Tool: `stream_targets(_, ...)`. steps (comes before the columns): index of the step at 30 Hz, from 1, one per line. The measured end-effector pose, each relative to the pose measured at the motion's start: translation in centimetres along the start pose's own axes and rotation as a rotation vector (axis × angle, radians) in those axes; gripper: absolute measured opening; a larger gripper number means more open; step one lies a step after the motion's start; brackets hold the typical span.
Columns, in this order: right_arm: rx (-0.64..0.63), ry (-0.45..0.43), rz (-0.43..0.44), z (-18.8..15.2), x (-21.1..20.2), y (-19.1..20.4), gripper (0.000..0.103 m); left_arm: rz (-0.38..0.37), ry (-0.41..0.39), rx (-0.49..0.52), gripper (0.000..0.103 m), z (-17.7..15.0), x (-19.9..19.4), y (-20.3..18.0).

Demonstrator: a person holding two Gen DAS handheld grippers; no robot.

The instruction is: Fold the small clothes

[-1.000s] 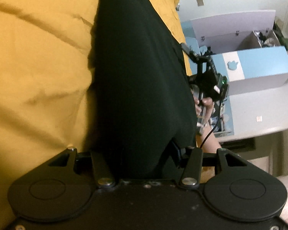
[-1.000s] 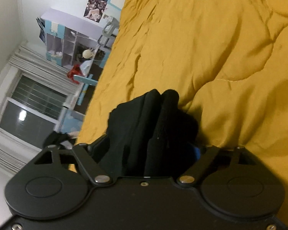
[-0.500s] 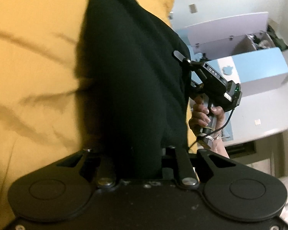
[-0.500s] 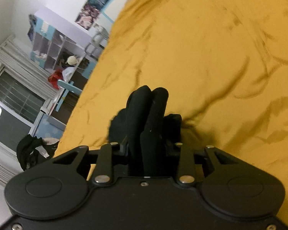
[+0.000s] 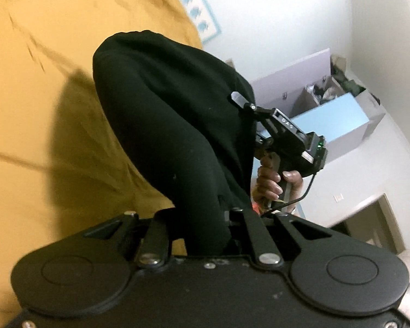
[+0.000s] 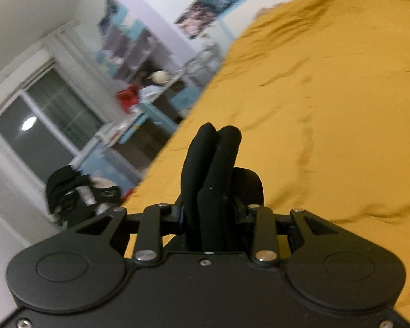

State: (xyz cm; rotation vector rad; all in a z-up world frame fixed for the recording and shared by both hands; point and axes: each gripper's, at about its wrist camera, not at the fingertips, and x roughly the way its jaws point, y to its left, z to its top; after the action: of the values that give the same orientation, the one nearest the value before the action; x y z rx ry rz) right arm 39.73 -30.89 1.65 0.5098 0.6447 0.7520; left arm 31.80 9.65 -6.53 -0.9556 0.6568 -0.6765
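A black garment (image 5: 172,125) hangs lifted above the yellow bedspread (image 5: 41,82) and throws a shadow on it. My left gripper (image 5: 205,218) has one end of the cloth between its jaws, which are closing and pinch it; the fingertips are buried in fabric. At the far side, my right gripper (image 5: 243,104) grips the other end, held by a person's hand (image 5: 273,183). In the right wrist view the right gripper (image 6: 213,213) is shut on a bunched fold of the black garment (image 6: 216,164), which sticks up over the bedspread (image 6: 328,109).
A lilac and blue cupboard (image 5: 328,104) and a doorway (image 5: 374,218) lie beyond the bed's edge. On the other side are a window (image 6: 41,125), shelving (image 6: 139,46), a cluttered desk (image 6: 139,104) and a dark heap of clothes (image 6: 73,191).
Both grippers drew their jaws in on the black garment and rose, lifting it off the bedspread. The views tilted, and more of the room shows now.
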Motion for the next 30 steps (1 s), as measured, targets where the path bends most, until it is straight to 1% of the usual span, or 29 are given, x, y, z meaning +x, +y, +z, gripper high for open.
stream_targets(2,-0.014,0.008,0.059,0.2,2.9,1.4,0.031,0.024,-0.059,0.0,0.009,0.4,-2.9,0.5)
stream_targets(4,0.005,0.022,0.122,0.2,7.0,2.1,0.031,0.061,-0.109,-0.014,0.009,0.6,-5.9,1.3)
stream_targets(6,0.027,0.047,0.162,-0.3,10.6,2.0,0.031,0.113,-0.149,-0.019,0.009,0.5,-8.4,2.4)
stream_targets(8,0.032,0.088,0.189,-1.4,14.8,1.5,0.031,0.154,-0.169,-0.033,0.009,0.1,-10.2,3.9)
stream_targets(10,0.051,0.145,0.177,-3.0,18.5,0.2,0.031,0.196,-0.168,-0.067,0.009,-0.6,-11.1,6.4)
stream_targets(12,0.118,0.218,0.139,-5.1,21.9,-2.3,0.031,0.246,-0.142,-0.132,0.009,-1.9,-11.2,9.9)
stream_targets(13,0.138,0.251,0.101,-6.4,23.3,-3.6,0.032,0.266,-0.124,-0.168,0.009,-2.6,-11.1,11.6)
stream_targets(14,0.152,0.274,0.055,-7.6,24.5,-5.0,0.032,0.261,-0.107,-0.206,0.009,-3.4,-11.0,13.3)
stream_targets(15,0.172,0.281,0.036,-8.6,24.9,-6.3,0.032,0.232,-0.115,-0.22,0.01,-4.2,-11.2,14.5)
stream_targets(17,0.251,0.262,0.094,-9.4,24.6,-8.7,0.031,0.197,-0.122,-0.209,0.012,-4.6,-11.3,14.8)
stream_targets(19,0.255,0.265,0.131,-9.6,24.0,-9.7,0.031,0.193,-0.117,-0.201,0.013,-4.8,-11.3,14.7)
stream_targets(21,0.241,0.289,0.129,-9.5,23.8,-9.4,0.034,0.199,-0.111,-0.203,0.014,-4.9,-11.6,14.7)
stream_targets(22,0.235,0.3,0.114,-9.3,23.7,-9.0,0.036,0.205,-0.105,-0.207,0.014,-4.9,-11.7,14.5)
stream_targets(23,0.221,0.3,0.088,-9.0,23.2,-8.6,0.042,0.213,-0.099,-0.21,0.015,-3.9,-12.7,14.9)
stream_targets(24,0.199,0.288,0.055,-8.6,22.6,-7.9,0.05,0.223,-0.095,-0.21,0.016,-3.6,-13.0,14.7)
stream_targets(25,0.169,0.265,0.014,-8.3,21.3,-7.1,0.054,0.237,-0.091,-0.208,0.018,-3.6,-13.5,14.2)
stream_targets(26,0.149,0.246,-0.018,-8.1,19.9,-6.7,0.056,0.253,-0.088,-0.202,0.021,-3.1,-12.5,13.1)
stream_targets(27,0.134,0.238,-0.035,-7.8,18.6,-6.2,0.056,0.273,-0.087,-0.186,0.022,-2.8,-13.1,12.3)
stream_targets(28,0.125,0.231,-0.031,-8.0,16.6,-5.7,0.056,0.297,-0.09,-0.165,0.026,-2.9,-13.8,11.6)
stream_targets(30,0.113,0.225,-0.001,-8.5,13.1,-4.8,0.056,0.345,-0.109,-0.135,0.027,-3.1,-15.7,10.2)
